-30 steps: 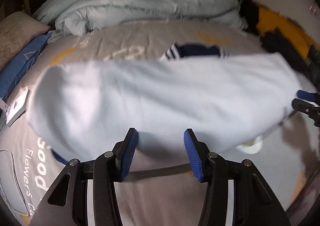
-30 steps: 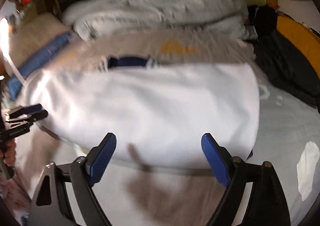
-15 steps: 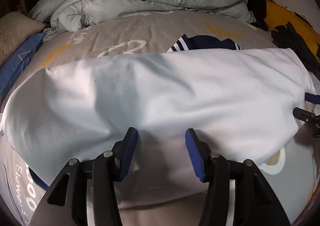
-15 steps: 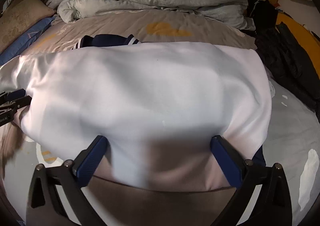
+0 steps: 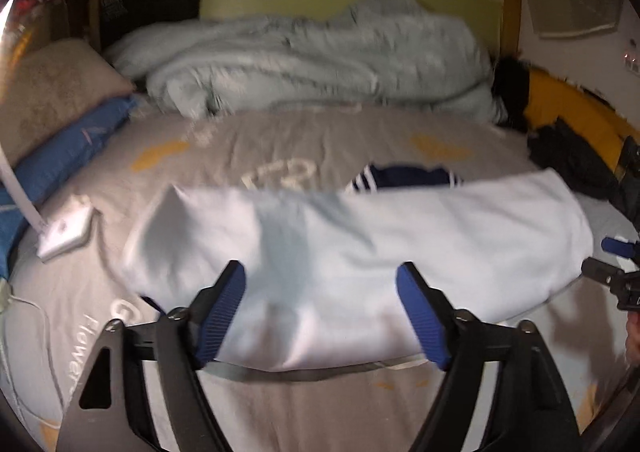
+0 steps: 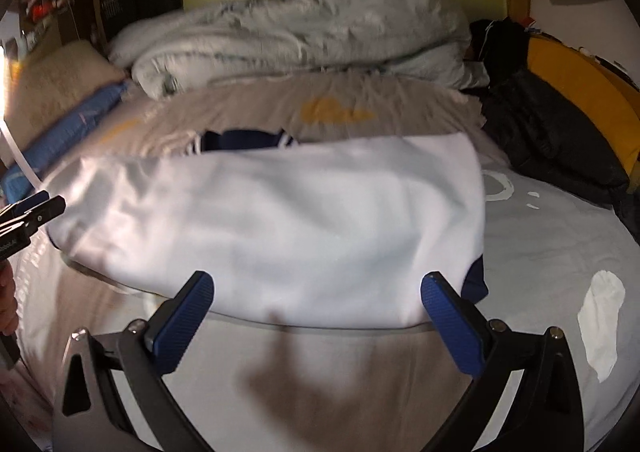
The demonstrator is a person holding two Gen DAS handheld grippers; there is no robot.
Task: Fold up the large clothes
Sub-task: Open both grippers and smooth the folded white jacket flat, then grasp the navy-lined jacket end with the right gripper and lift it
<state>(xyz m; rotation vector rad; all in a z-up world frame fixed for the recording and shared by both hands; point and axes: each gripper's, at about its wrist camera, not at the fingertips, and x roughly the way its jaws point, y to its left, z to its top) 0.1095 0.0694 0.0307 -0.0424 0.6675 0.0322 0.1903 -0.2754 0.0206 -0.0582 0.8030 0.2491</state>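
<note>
A white garment (image 5: 360,252) lies folded across the grey bed sheet (image 5: 304,404), with its navy striped collar (image 5: 404,178) showing at the far edge. It also shows in the right wrist view (image 6: 280,220), collar (image 6: 244,140) at the back. My left gripper (image 5: 322,312) is open and empty, just above the garment's near edge. My right gripper (image 6: 318,316) is open and empty at the near edge too. The right gripper shows at the far right of the left wrist view (image 5: 612,268); the left gripper shows at the far left of the right wrist view (image 6: 28,212).
A crumpled pale quilt (image 5: 320,60) lies at the head of the bed. A pillow (image 5: 52,92) and blue cloth (image 5: 68,156) lie on the left, with a white charger (image 5: 66,232) and cable. Dark clothes (image 6: 548,140) and a yellow item (image 6: 580,84) lie on the right.
Both grippers have pulled back and up from the garment. The left gripper's jaws have opened wider. The garment lies flat on the bed, let go.
</note>
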